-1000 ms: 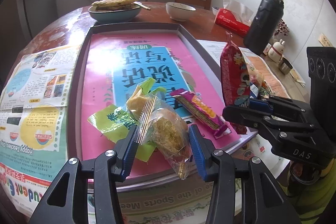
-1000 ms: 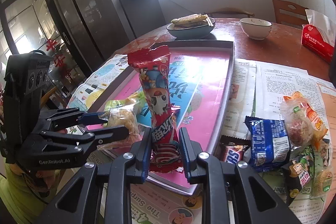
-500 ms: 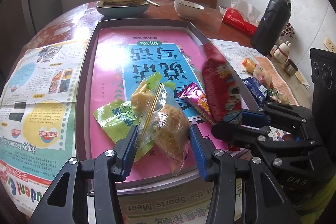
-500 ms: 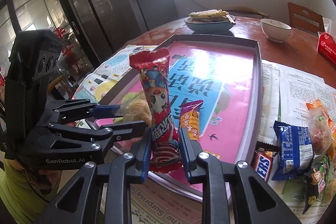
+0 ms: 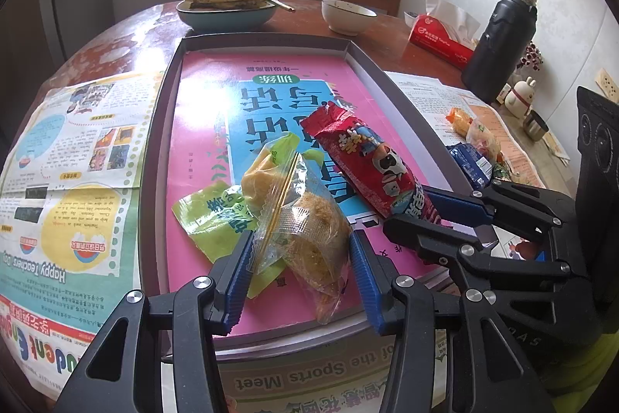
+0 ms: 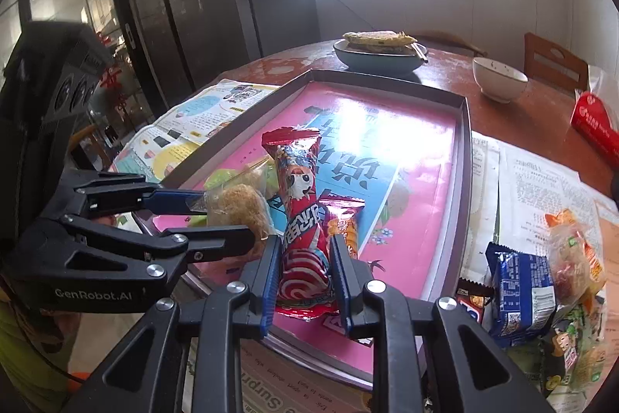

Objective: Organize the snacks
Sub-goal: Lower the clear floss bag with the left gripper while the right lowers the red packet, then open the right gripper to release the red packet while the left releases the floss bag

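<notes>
The left gripper (image 5: 300,269) is clamping its blue pads on a clear bag of golden floss cake (image 5: 309,231), which is sitting low over the near end of the shallow grey tray (image 5: 170,103). Under and just left of that bag, a green wrapper (image 5: 209,215) is lying flat on the pink and blue sheet lining the tray. The right gripper (image 6: 305,273) is squeezing the lower end of a long red snack packet (image 6: 300,215), whose top is leaning out over the tray; from the left wrist view the packet is slanting across the tray's right half, with its near end between the right gripper's pads. Touching the packet's right side, an orange and pink wafer bar (image 6: 346,223) is lying on the tray floor. The two grippers are working close beside each other at the tray's near edge. On the newspaper (image 6: 541,180) to the right of the tray, a loose pile of snacks is waiting on the surface: a blue packet (image 6: 518,293), a clear bag with orange contents (image 6: 572,254) and a dark chocolate bar (image 6: 470,300) partly tucked under the blue one. Farther back on the brown surface (image 5: 127,37) are sitting a plate of flatbread (image 5: 228,10), a white bowl (image 5: 348,16), a red tissue box (image 5: 441,39) and a black flask (image 5: 503,45).
</notes>
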The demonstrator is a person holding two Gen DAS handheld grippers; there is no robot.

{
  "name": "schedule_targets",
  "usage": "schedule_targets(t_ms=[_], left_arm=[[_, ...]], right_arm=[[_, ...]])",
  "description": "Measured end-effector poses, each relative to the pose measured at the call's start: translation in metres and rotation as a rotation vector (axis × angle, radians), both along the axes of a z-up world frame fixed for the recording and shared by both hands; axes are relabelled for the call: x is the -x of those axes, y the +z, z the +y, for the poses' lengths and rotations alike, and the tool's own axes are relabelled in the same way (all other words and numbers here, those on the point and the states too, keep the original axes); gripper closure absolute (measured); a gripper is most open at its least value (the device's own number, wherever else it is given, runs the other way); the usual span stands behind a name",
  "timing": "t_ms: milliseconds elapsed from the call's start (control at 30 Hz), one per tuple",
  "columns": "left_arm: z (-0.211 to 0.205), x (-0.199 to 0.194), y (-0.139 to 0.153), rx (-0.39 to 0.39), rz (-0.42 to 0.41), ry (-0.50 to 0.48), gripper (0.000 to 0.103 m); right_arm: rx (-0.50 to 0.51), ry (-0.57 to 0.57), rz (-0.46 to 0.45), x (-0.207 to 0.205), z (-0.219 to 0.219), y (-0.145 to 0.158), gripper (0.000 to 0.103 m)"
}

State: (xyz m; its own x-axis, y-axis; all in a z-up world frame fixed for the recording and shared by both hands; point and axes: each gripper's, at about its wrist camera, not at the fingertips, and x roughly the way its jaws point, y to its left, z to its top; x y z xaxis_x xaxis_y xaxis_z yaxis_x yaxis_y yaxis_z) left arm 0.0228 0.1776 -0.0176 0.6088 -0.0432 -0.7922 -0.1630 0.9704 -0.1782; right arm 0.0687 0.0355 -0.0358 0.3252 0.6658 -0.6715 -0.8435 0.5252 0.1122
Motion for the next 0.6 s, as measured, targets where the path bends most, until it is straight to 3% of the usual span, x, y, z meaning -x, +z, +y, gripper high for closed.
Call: schedule_targets(t_ms=[600], left_arm=[[0.0012, -0.0001, 0.0000, -0.006, 0.002, 0.006, 0.051]], right_arm=[[0.044, 0.044, -0.004, 0.0066, 0.0067, -0.0070, 0.077]])
